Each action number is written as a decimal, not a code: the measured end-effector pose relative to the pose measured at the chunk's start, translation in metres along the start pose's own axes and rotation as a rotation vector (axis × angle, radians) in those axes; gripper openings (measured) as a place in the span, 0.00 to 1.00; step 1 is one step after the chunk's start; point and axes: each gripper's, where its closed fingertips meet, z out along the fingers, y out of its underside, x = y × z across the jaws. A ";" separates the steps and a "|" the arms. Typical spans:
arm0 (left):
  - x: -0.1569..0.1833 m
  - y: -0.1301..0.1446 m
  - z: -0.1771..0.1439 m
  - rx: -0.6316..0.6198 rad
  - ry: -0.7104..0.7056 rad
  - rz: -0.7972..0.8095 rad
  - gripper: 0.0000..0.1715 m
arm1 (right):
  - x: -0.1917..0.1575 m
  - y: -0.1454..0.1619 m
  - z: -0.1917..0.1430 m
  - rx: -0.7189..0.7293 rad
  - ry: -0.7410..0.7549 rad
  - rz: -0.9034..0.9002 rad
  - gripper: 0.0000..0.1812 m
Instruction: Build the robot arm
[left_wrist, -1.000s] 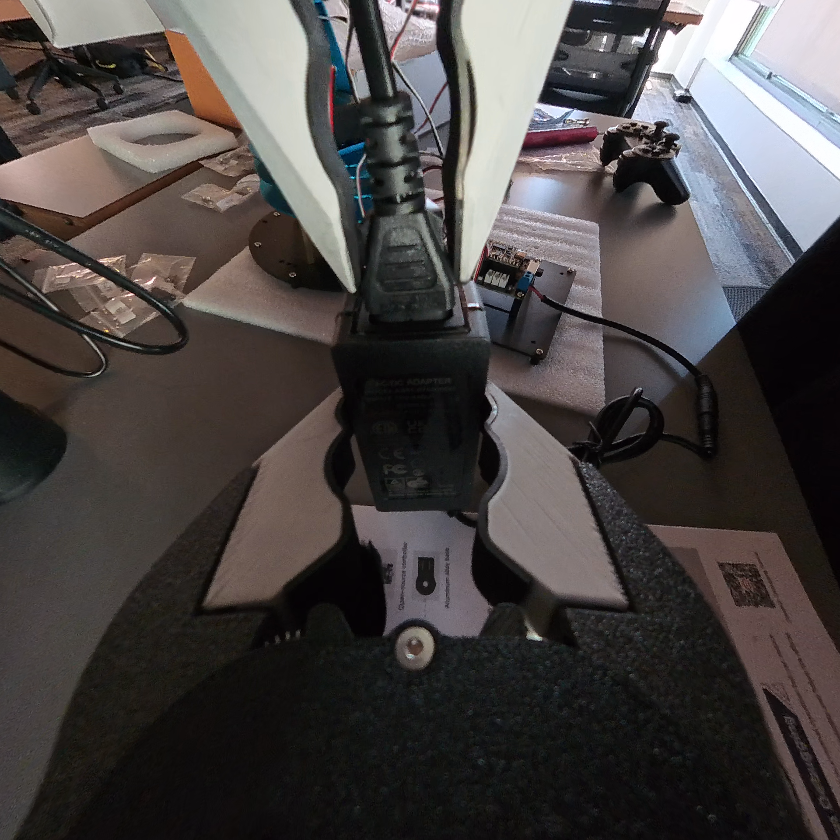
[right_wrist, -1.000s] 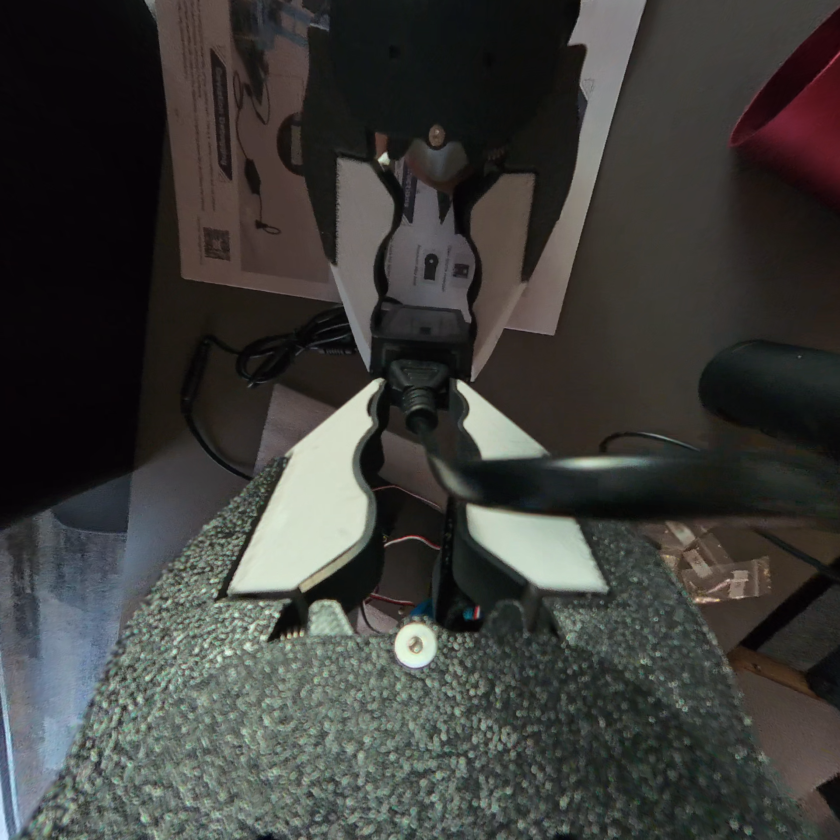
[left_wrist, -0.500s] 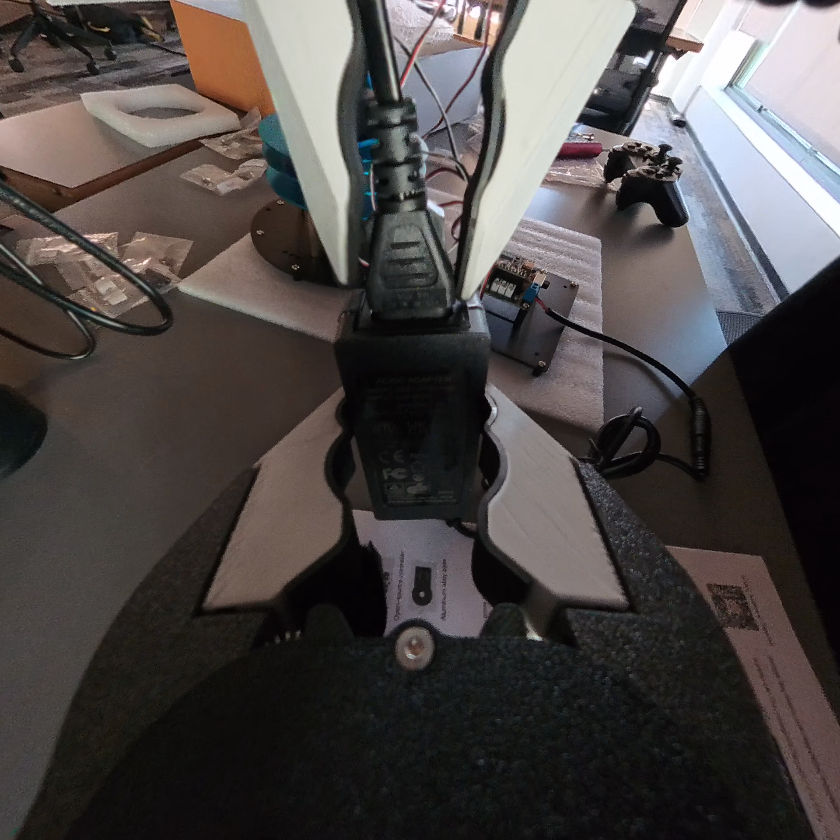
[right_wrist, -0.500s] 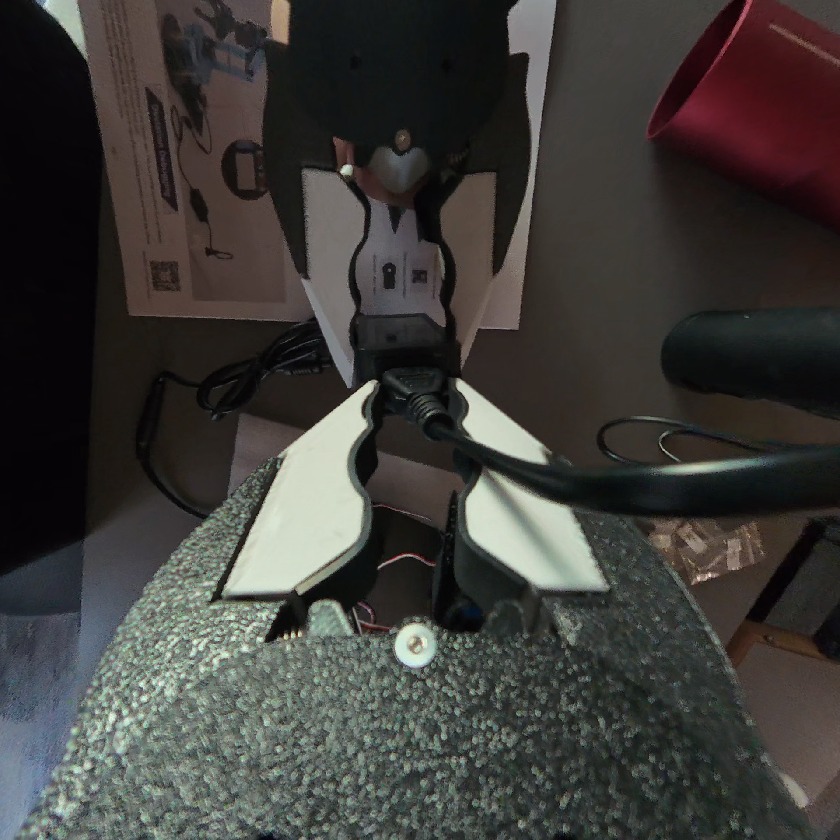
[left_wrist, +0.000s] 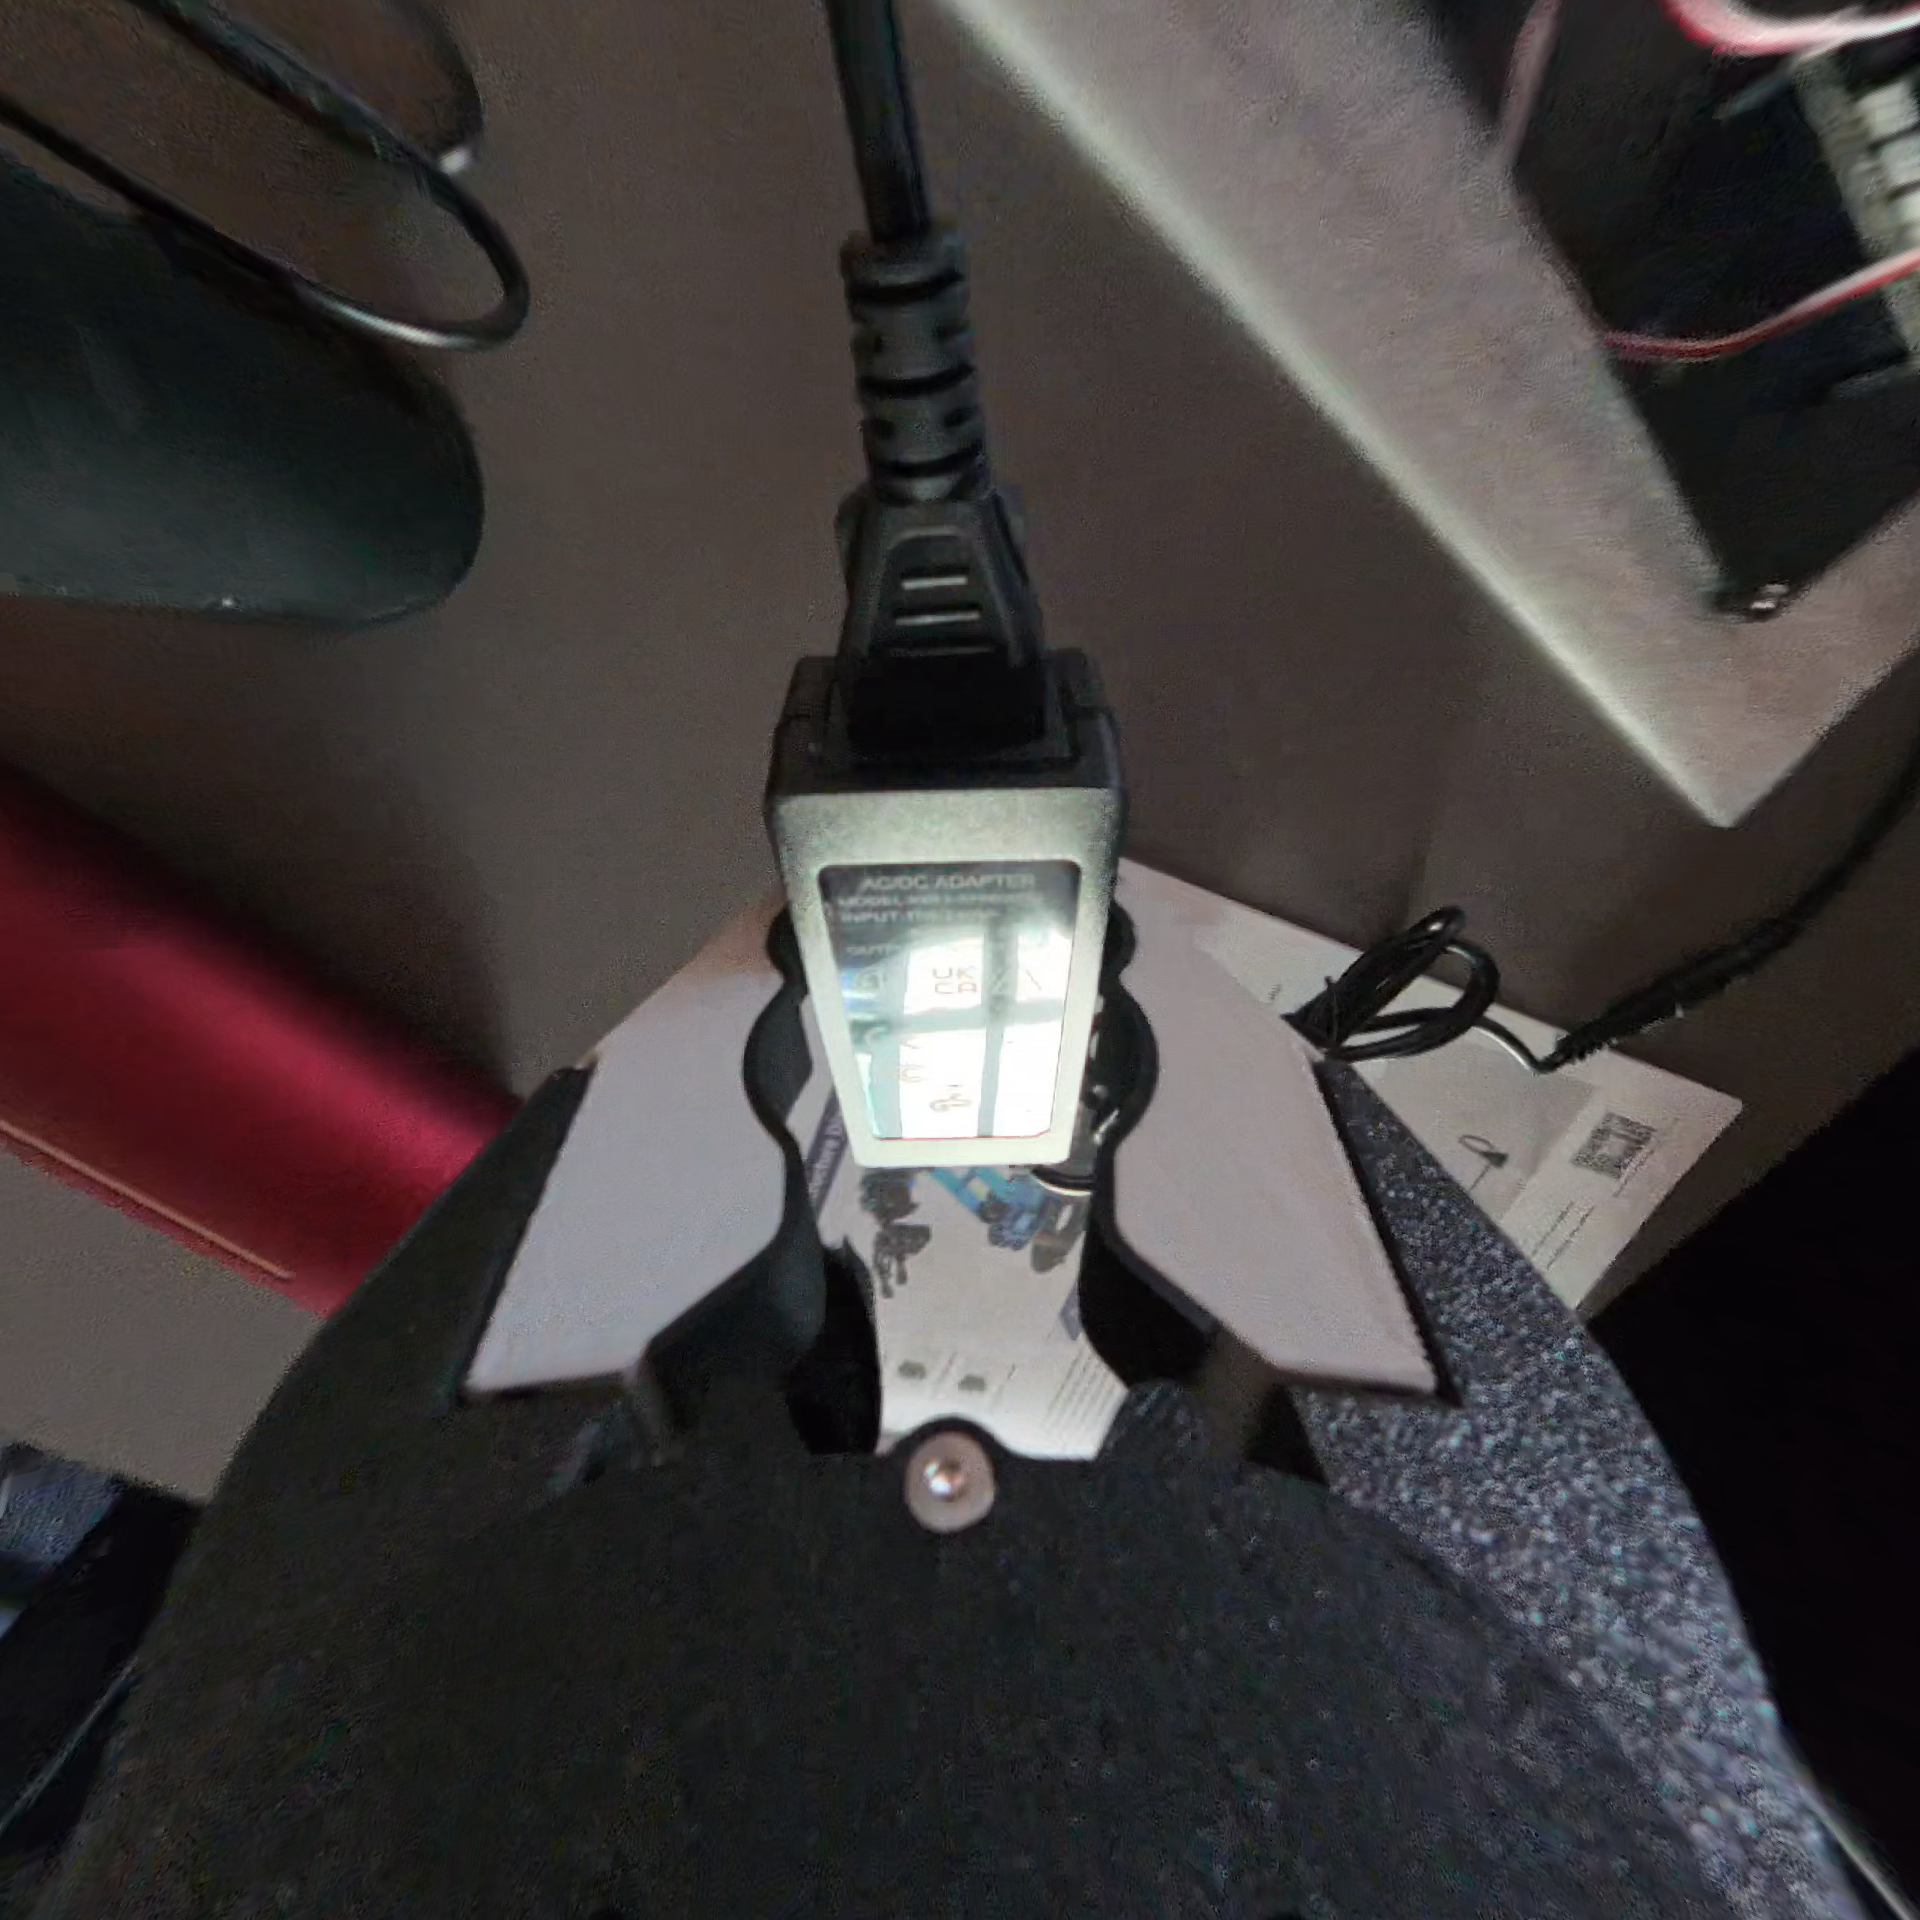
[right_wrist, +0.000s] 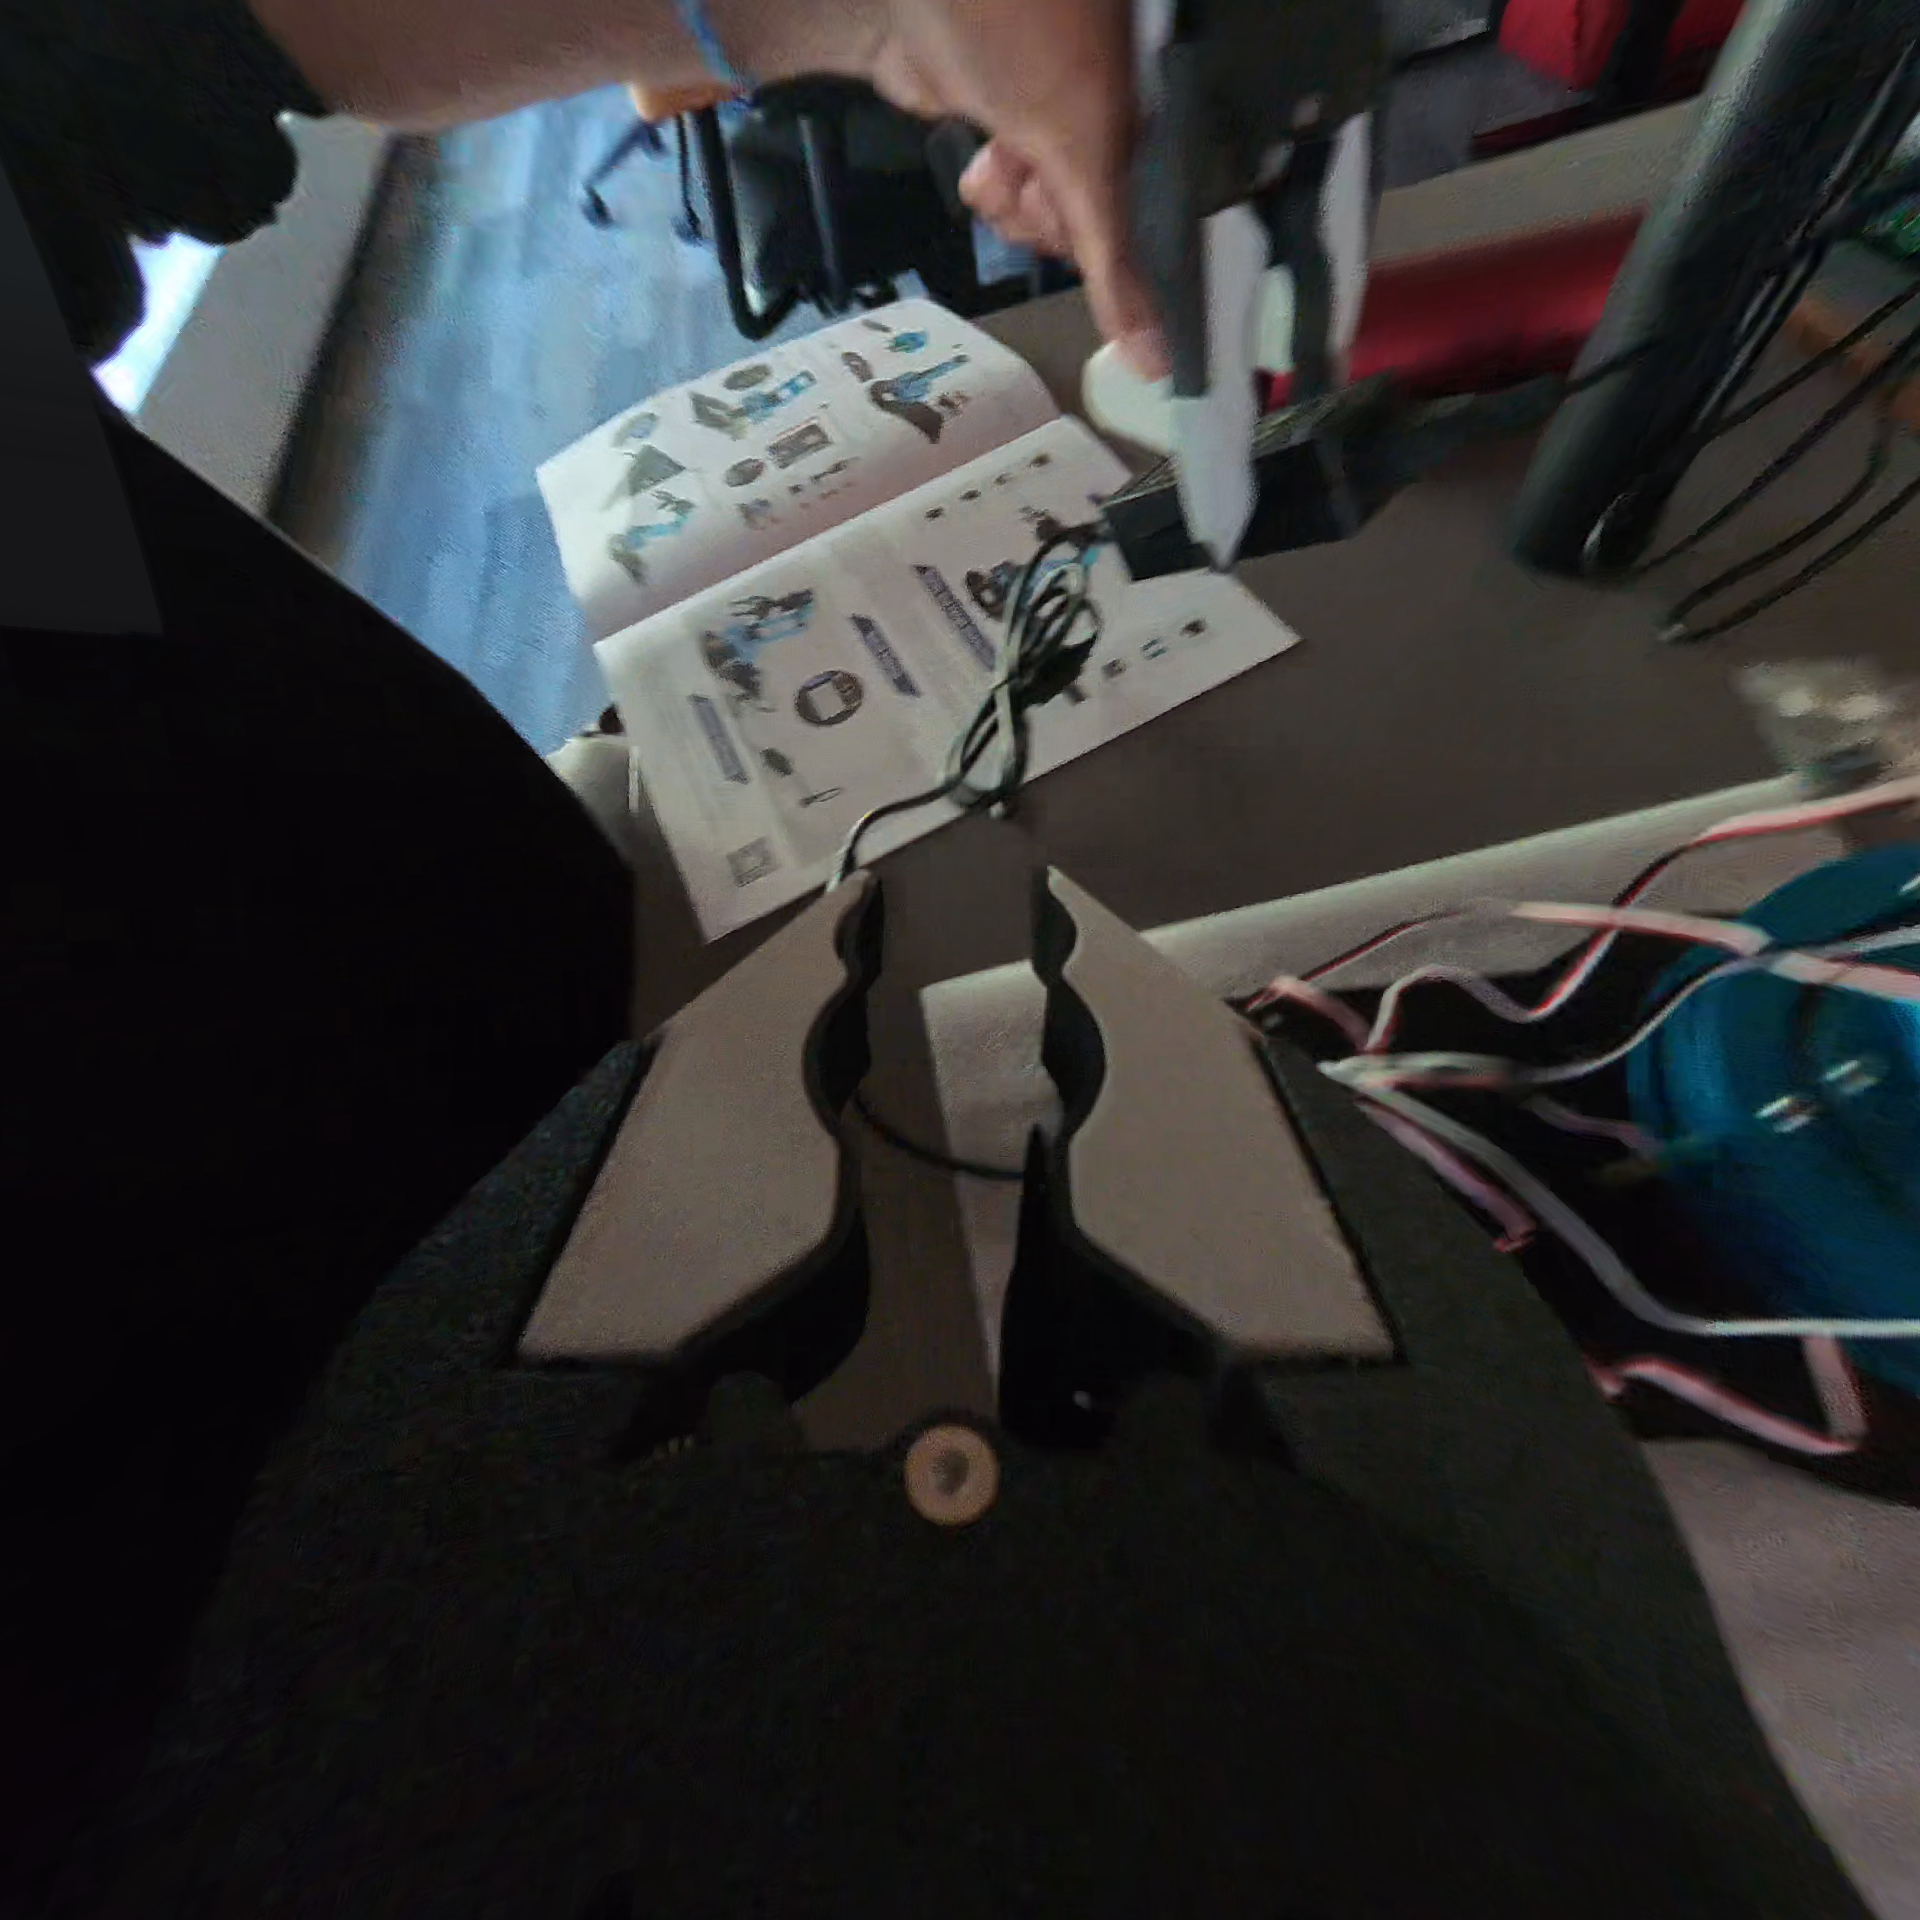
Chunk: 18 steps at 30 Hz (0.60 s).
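Note:
My left gripper (left_wrist: 948, 940) is shut on a black power adapter (left_wrist: 940, 821) and holds it just above the table. A black cord plug (left_wrist: 940, 613) sits in the adapter's far end, and its cord (left_wrist: 883, 156) runs away from me. My right gripper (right_wrist: 956, 891) is open and empty over the edge of a white foam sheet (right_wrist: 987, 1039). A thin black wire (right_wrist: 935, 1153) crosses behind its fingers. In the right wrist view a hand (right_wrist: 1039, 156) holds the left gripper (right_wrist: 1216, 499) with the adapter (right_wrist: 1288, 499) at the upper right, well apart from my right gripper.
A printed sheet (right_wrist: 831, 582) lies on the dark table with a coiled thin cable (right_wrist: 1029, 644) on it; both show in the left wrist view (left_wrist: 1558, 1164) (left_wrist: 1392, 997). A red cylinder (left_wrist: 156, 997) lies left. A blue device with loose wires (right_wrist: 1787, 1122) is right. A black post (right_wrist: 1662, 312) stands behind. The right gripper is farther from the red cylinder (left_wrist: 156, 997), some 40 centimetres, than the left, some 12 centimetres. The right camera catches it too, in the right wrist view (right_wrist: 1428, 330).
My right gripper has let go of the cord plug and pulled away to the side. The left gripper has tilted down toward the table, still holding the adapter with the plug in it.

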 end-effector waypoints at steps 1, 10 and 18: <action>-0.005 -0.003 0.007 -0.063 -0.003 -0.012 0.31 | -0.004 0.012 -0.001 0.010 -0.017 0.020 0.14; -0.030 -0.025 0.057 -0.371 -0.009 -0.080 0.31 | 0.002 0.065 -0.032 0.186 0.095 0.104 0.15; -0.029 -0.031 0.054 -0.111 -0.137 -0.104 0.37 | 0.038 0.113 -0.042 0.095 0.423 -0.011 0.16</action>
